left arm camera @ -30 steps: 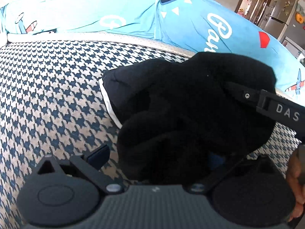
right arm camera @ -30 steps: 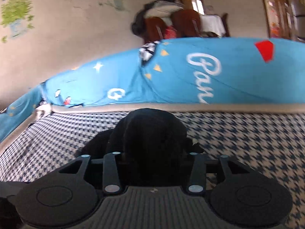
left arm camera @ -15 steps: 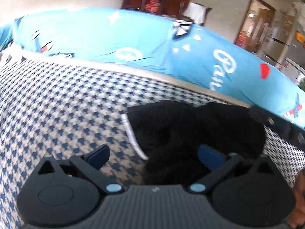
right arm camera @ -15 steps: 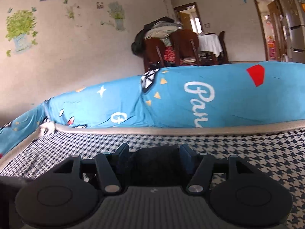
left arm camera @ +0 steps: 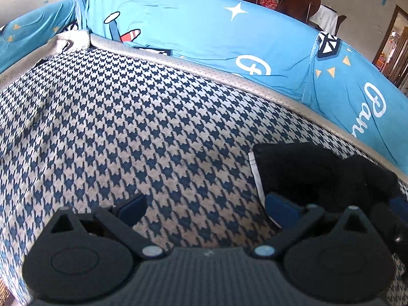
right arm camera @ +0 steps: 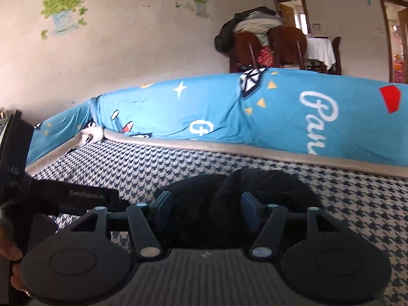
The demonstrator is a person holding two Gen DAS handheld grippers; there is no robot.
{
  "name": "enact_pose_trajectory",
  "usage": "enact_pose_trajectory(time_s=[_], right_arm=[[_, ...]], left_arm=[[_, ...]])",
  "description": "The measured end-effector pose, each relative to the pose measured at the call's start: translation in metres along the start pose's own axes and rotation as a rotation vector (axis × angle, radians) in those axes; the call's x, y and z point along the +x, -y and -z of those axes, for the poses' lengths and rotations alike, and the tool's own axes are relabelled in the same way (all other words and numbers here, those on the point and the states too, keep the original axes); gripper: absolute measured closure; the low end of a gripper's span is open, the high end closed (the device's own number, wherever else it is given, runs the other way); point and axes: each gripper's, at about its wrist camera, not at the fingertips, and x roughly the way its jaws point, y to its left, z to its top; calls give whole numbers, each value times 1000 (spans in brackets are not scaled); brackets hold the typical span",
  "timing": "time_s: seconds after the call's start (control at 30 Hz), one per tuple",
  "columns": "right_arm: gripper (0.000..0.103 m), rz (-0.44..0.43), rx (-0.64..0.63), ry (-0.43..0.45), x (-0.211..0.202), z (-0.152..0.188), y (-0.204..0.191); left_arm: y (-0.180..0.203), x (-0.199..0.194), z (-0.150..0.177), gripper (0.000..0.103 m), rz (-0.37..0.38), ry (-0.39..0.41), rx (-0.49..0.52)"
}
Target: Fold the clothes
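One black garment [left arm camera: 313,176] lies bunched on the houndstooth seat [left arm camera: 127,127], near its back edge under the blue cover [left arm camera: 204,33]. Left gripper [left arm camera: 204,207] is spread wide, empty, garment beside its right finger. Right gripper [right arm camera: 205,204], jaws just widening, straddles the cloth, apparently without pinching it.

Black garment [left arm camera: 313,176], bunched into a rumpled low heap with a white edge strip showing, lies on houndstooth seat cushion [left arm camera: 127,127] near its back edge.
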Motion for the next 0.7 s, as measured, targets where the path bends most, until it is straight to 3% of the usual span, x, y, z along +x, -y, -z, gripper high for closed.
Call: enact_pose_trajectory(time_s=[0.3, 0.5, 0.6, 0.67, 0.7], right_arm=[[40, 9, -113, 52, 10, -3, -30], [40, 50, -89, -10, 41, 7, -25], [54, 55, -86, -22, 48, 11, -23], [79, 50, -88, -34, 50, 13, -23], [86, 46, -87, -41, 51, 14, -23]], left_arm=[[-7, 1, -1, 0, -15, -10, -30], [-6, 2, 1, 0, -3, -29, -24], [-4, 2, 2, 0, -2, -31, -19], [-4, 3, 2, 0, -2, -34, -17], [-3, 3, 2, 0, -2, -36, -14]])
